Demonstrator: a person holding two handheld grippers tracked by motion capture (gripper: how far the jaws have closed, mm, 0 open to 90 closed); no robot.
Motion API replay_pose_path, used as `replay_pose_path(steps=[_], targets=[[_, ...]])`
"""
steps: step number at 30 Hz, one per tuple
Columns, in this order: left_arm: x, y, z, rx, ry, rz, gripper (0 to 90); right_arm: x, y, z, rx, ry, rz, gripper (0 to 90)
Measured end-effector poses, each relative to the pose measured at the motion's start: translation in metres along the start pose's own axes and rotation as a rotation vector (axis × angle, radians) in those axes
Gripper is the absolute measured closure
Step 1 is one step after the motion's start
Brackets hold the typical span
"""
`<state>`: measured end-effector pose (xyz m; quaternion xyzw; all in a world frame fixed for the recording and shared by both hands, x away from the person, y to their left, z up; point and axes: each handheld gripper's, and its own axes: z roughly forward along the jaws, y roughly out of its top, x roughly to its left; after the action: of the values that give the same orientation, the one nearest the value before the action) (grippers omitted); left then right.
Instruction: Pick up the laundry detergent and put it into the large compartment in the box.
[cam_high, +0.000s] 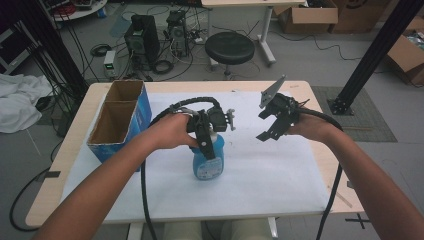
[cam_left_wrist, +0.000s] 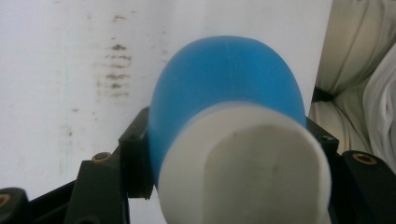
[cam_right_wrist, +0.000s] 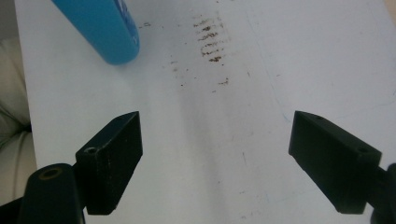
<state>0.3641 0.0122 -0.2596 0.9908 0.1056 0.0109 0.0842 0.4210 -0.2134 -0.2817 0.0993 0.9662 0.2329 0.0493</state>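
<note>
An open blue cardboard box (cam_high: 120, 120) with 2 compartments stands at the white-covered table's (cam_high: 280, 170) left side.

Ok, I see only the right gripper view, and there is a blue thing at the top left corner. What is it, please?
Observer: An upright blue bottle with a white cap.
Operator: Is something holding it?
Observer: Yes, the left gripper is shut on it, with its fingers on both sides.
Operator: What else is on the table?
Observer: An open blue cardboard box with two compartments, at the left side.
</note>
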Motion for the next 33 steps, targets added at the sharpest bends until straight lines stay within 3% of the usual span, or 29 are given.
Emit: replay_pose_path(steps=[5, 6, 7, 8, 9, 18, 33], targets=[[0.003, -0.004, -0.021, -0.004, 0.039, -0.128, 37.8, 0.002, 0.001, 0.000, 0.000, 0.005, -0.011, 17.3], [0.003, -0.004, -0.021, -0.004, 0.039, -0.128, 37.8, 0.003, 0.002, 0.000, 0.001, 0.004, -0.012, 17.3], [0.006, -0.005, -0.030, -0.006, 0.050, -0.176, 37.8, 0.003, 0.002, 0.000, 0.001, 0.004, -0.015, 17.3], [0.006, -0.005, -0.030, -0.006, 0.050, -0.176, 37.8, 0.003, 0.002, 0.000, 0.001, 0.004, -0.015, 17.3], [0.009, -0.007, -0.038, -0.028, 0.051, -0.226, 37.8, 0.004, 0.001, 0.000, -0.003, 0.004, -0.015, 17.2], [0.019, -0.013, -0.067, -0.025, 0.102, -0.398, 37.9, 0.007, 0.000, 0.000, -0.006, 0.006, -0.023, 17.3], [0.043, -0.036, -0.116, -0.017, 0.136, -0.707, 37.9, 0.008, -0.001, -0.004, -0.012, 0.010, -0.031, 17.4]])
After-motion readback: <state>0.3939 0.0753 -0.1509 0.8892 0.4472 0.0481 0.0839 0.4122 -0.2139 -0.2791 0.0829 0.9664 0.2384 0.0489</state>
